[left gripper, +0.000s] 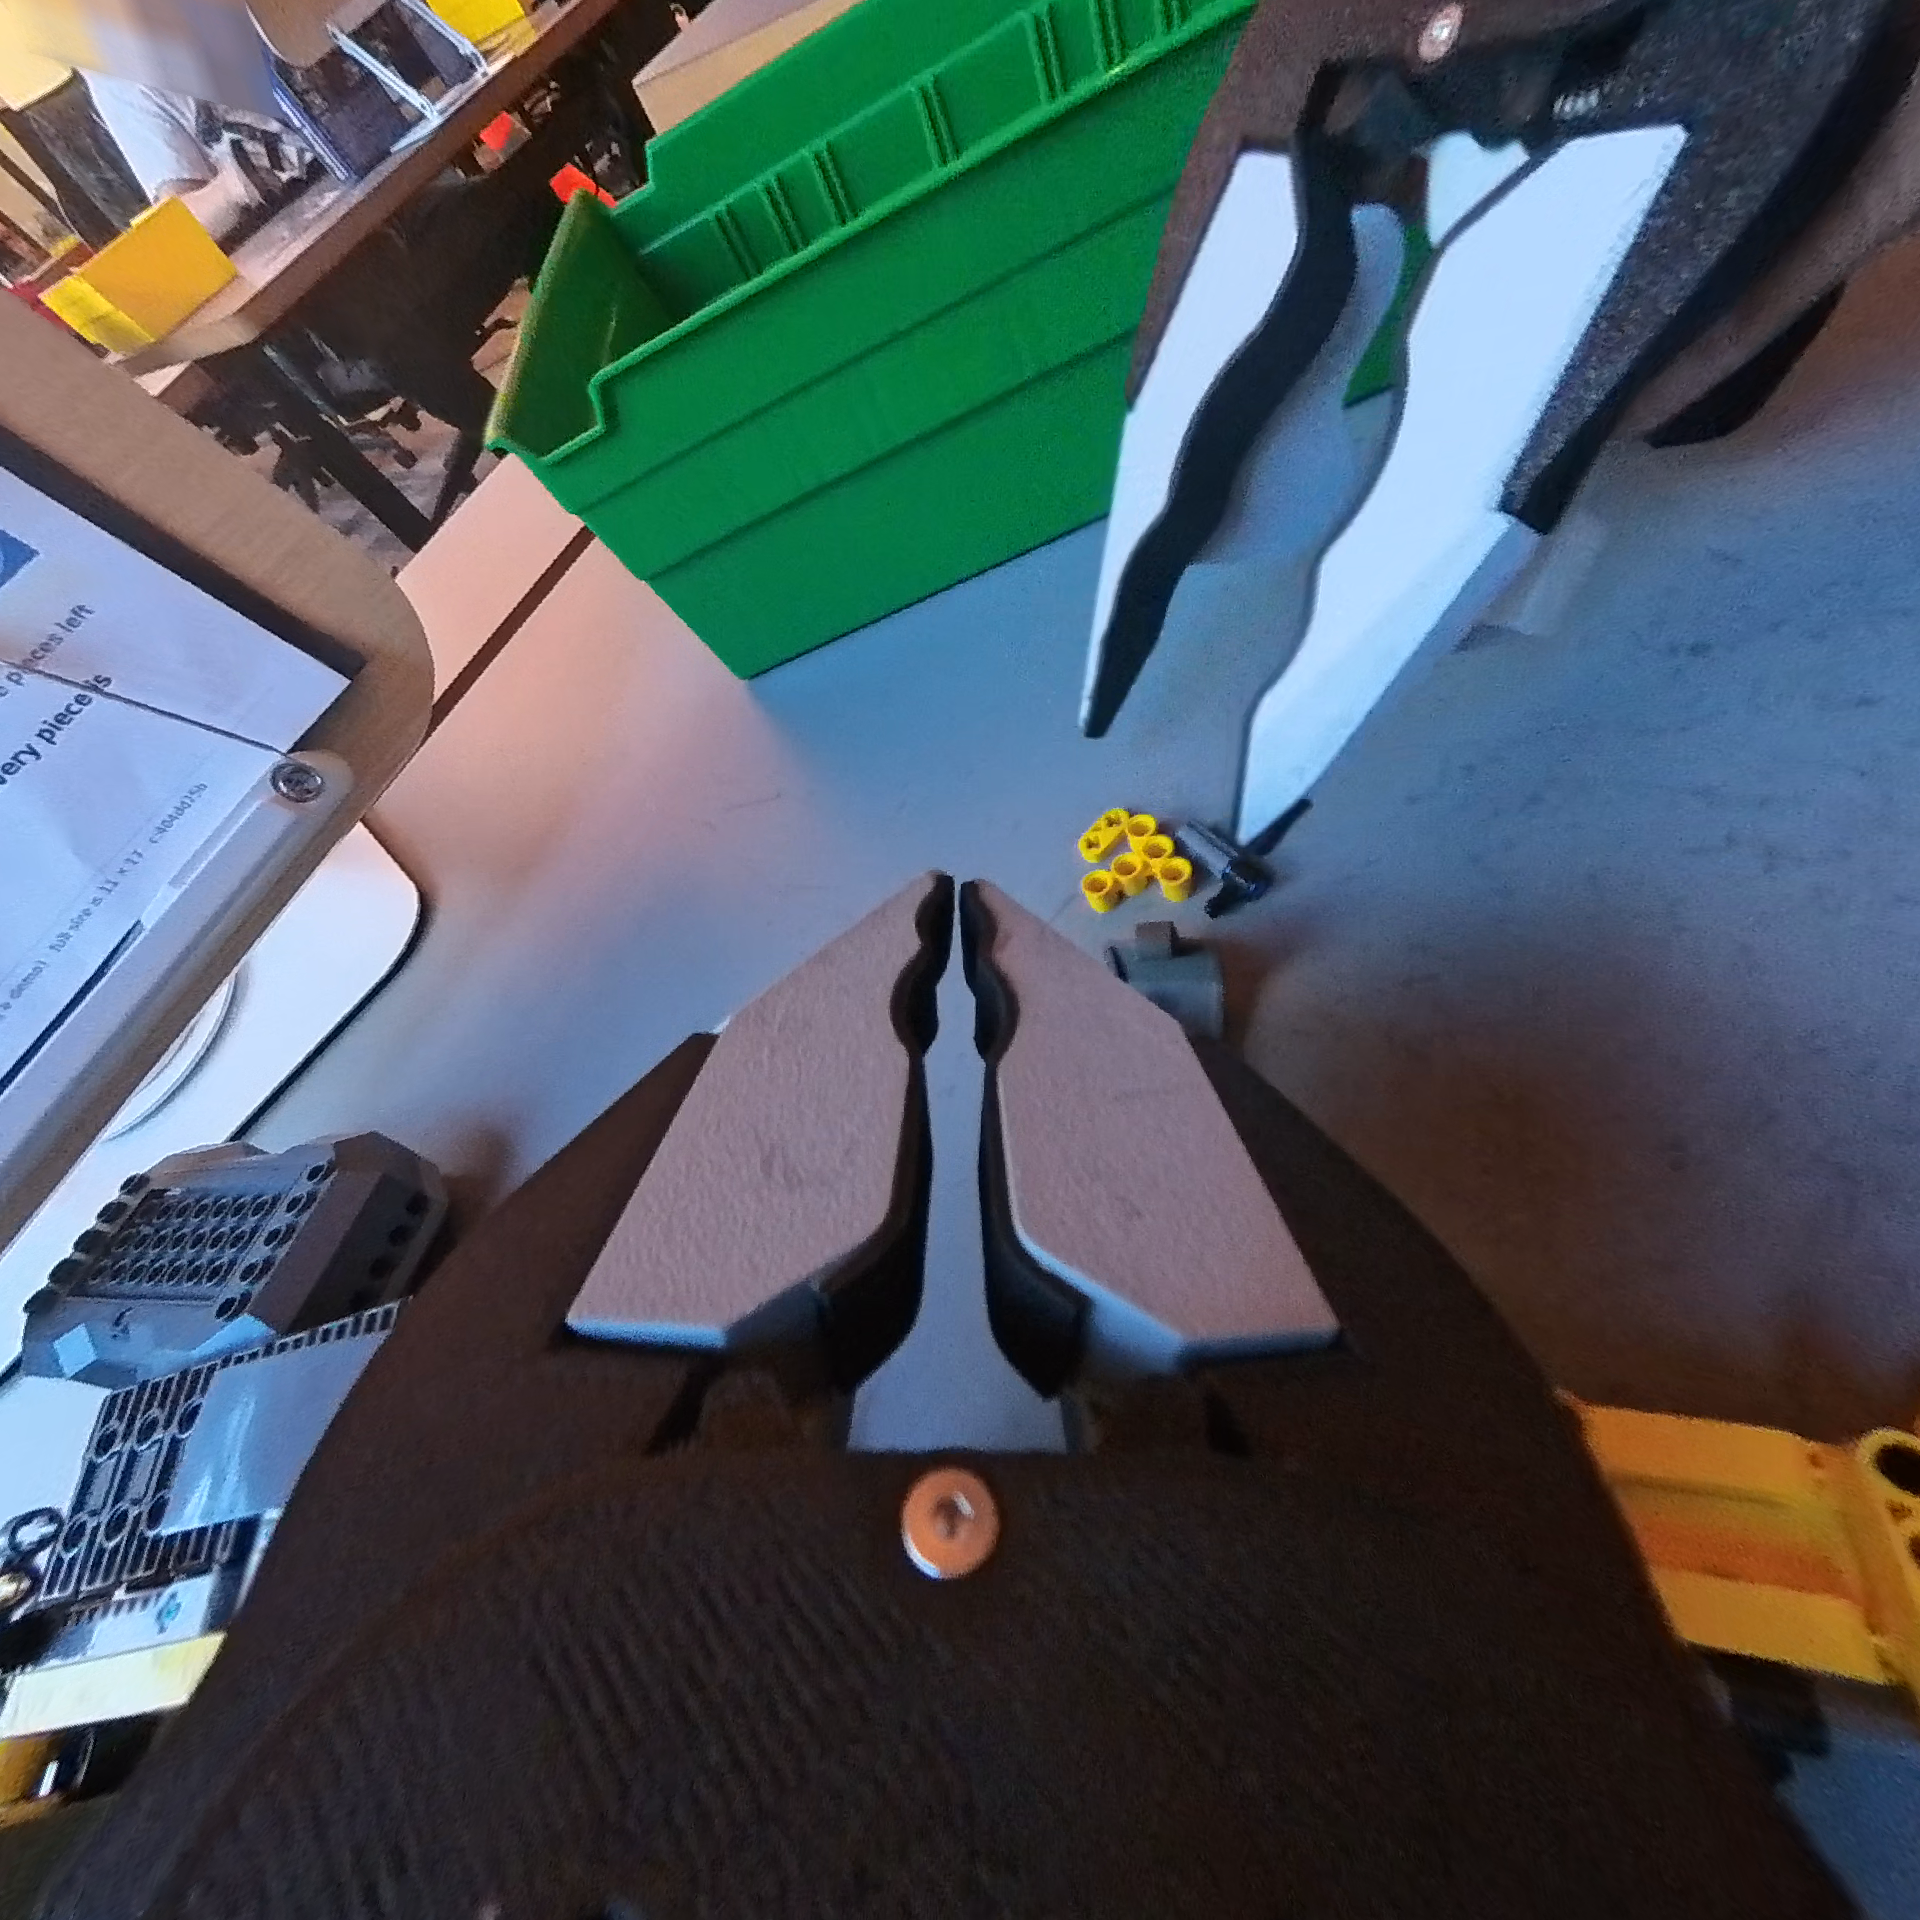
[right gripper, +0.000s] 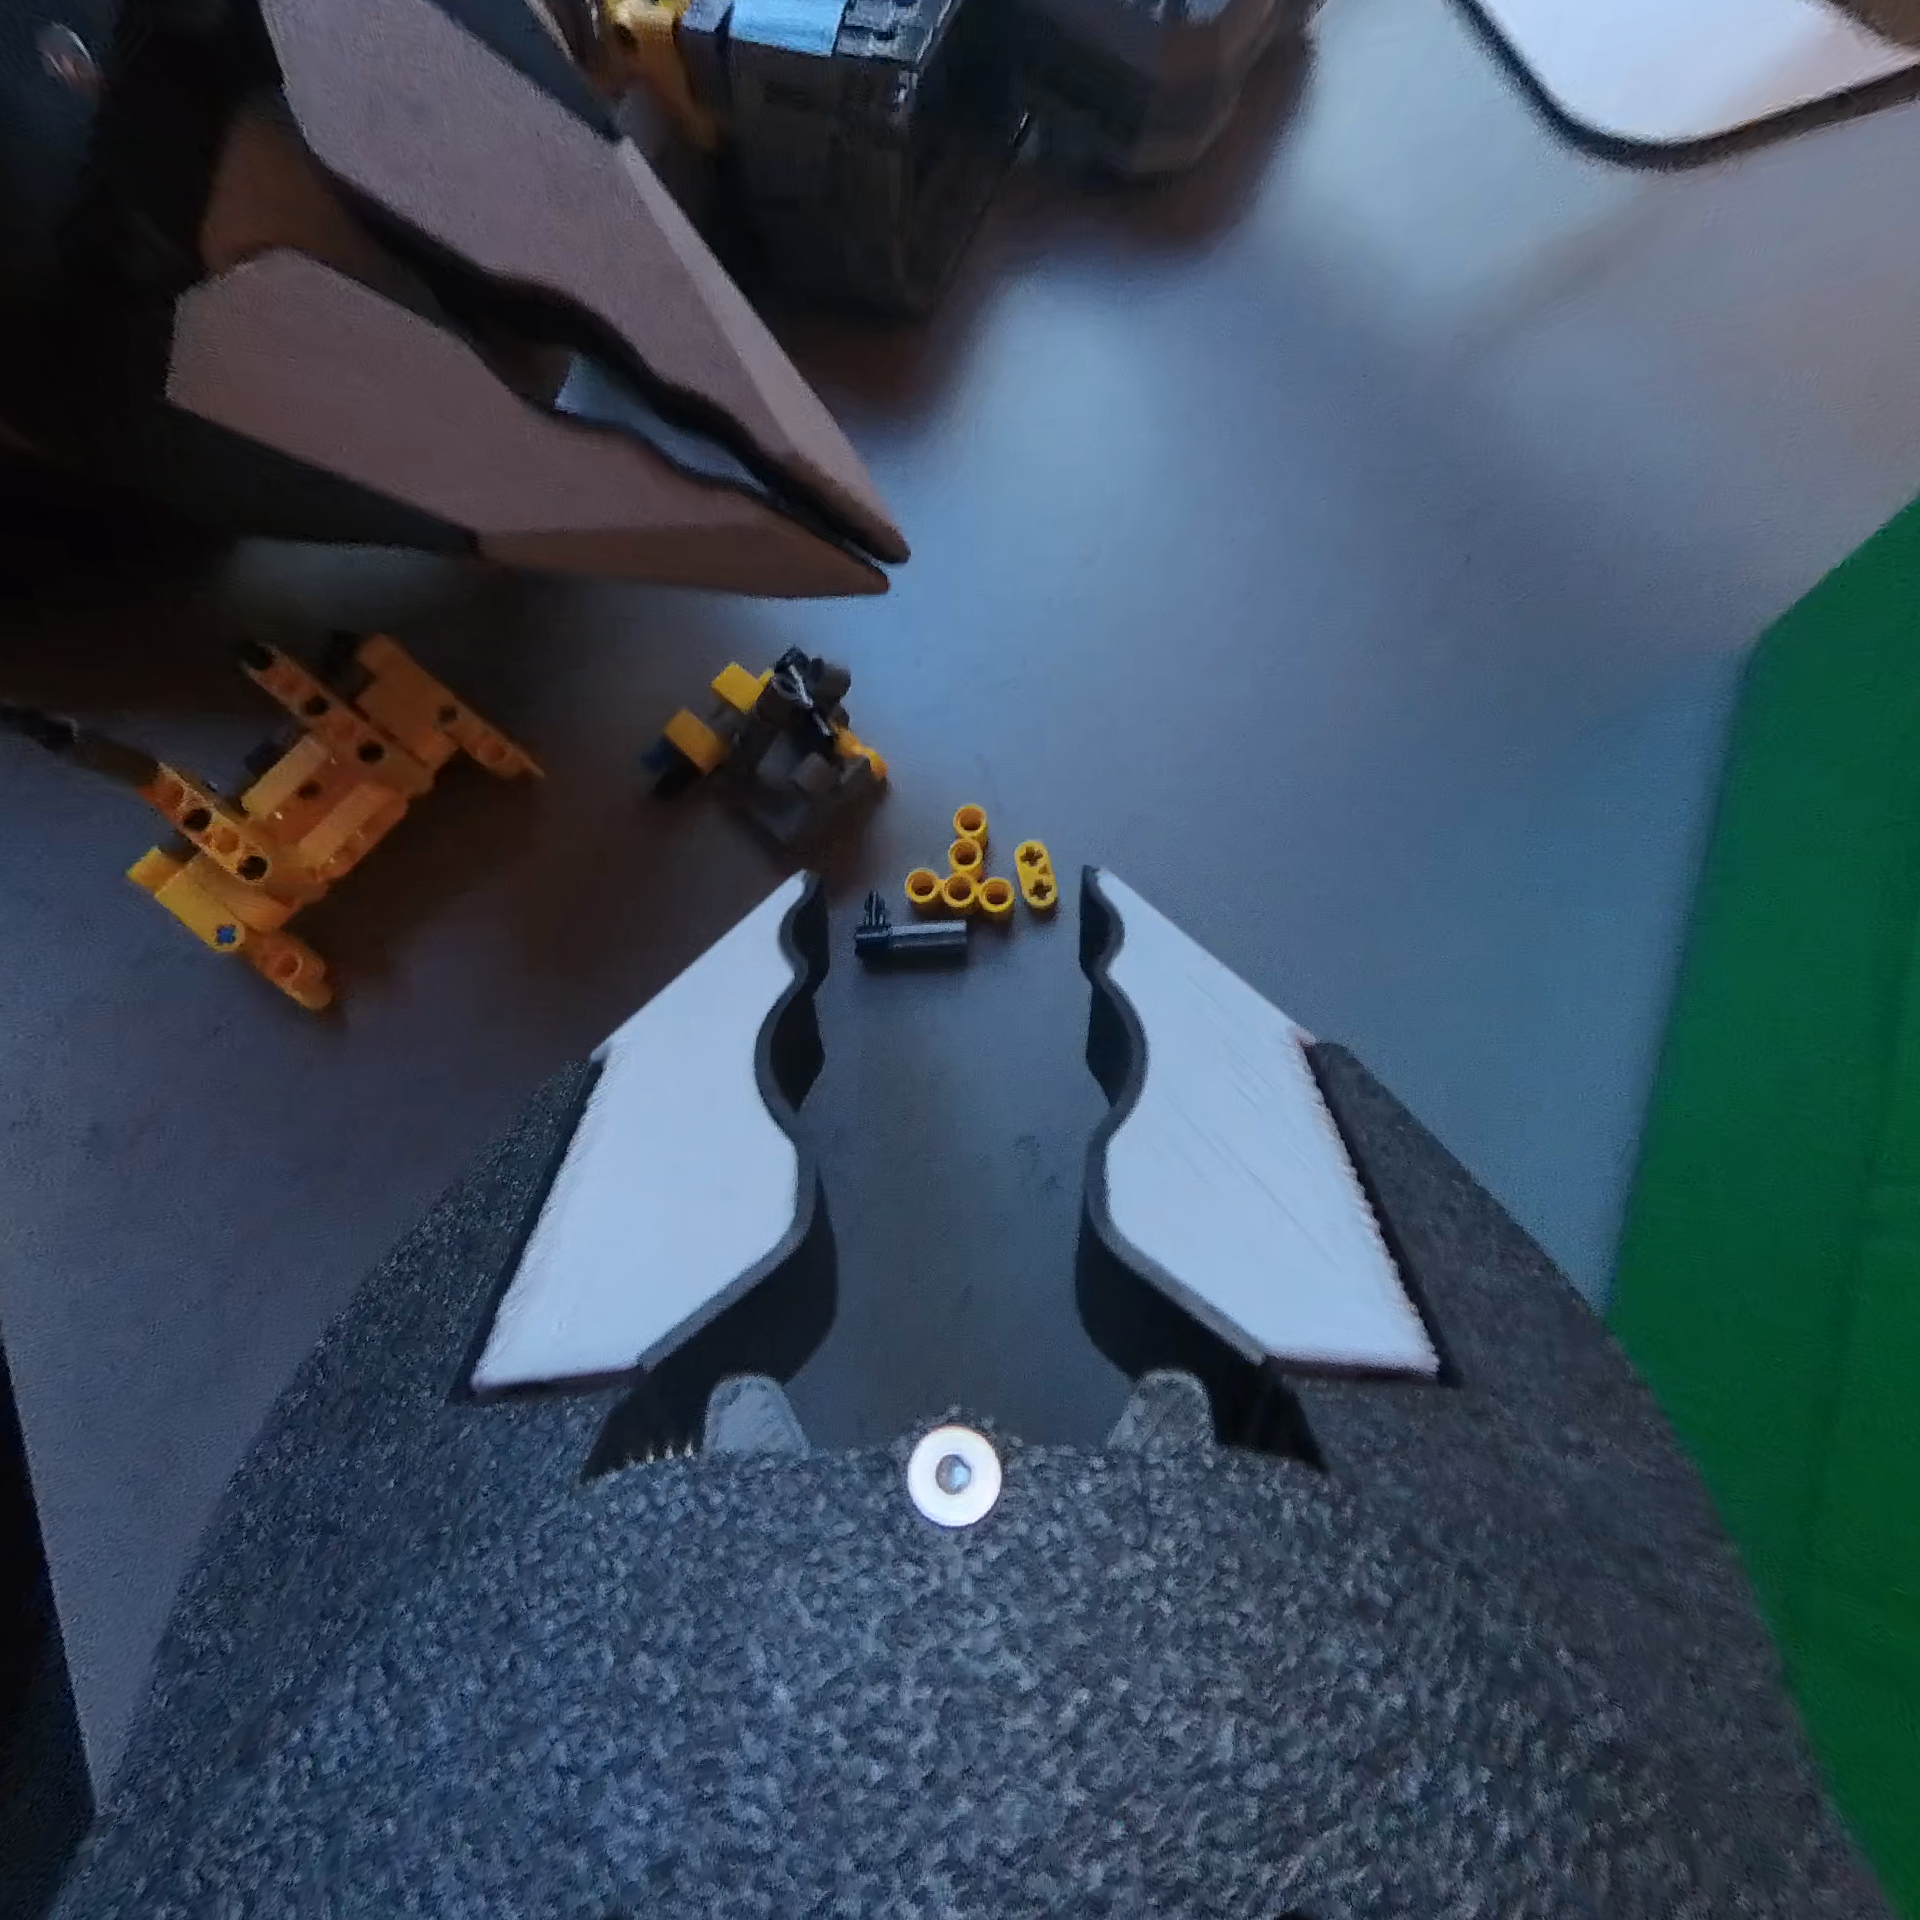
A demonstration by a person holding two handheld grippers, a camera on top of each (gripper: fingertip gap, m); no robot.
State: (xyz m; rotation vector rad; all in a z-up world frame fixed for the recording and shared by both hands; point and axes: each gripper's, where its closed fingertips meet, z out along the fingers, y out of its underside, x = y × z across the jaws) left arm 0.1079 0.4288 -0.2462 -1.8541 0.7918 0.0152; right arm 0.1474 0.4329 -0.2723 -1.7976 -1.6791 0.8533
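My left gripper is shut with nothing between its brown fingers; it hovers over the grey table. It also shows in the right wrist view, shut. My right gripper is open, its white fingers low over the table. A small black pin connector lies on the table between the fingertips, untouched. Just beyond it lie a yellow T-shaped piece with holes and a small yellow two-hole piece. In the left wrist view the right gripper stands open above the yellow pieces and the black connector.
A green bin stands at the back of the table and shows at the right edge of the other view. A grey piece, a small yellow-grey assembly, a yellow beam assembly and a grey brick assembly lie nearby. There is about 6 cm between the tips of the two grippers.
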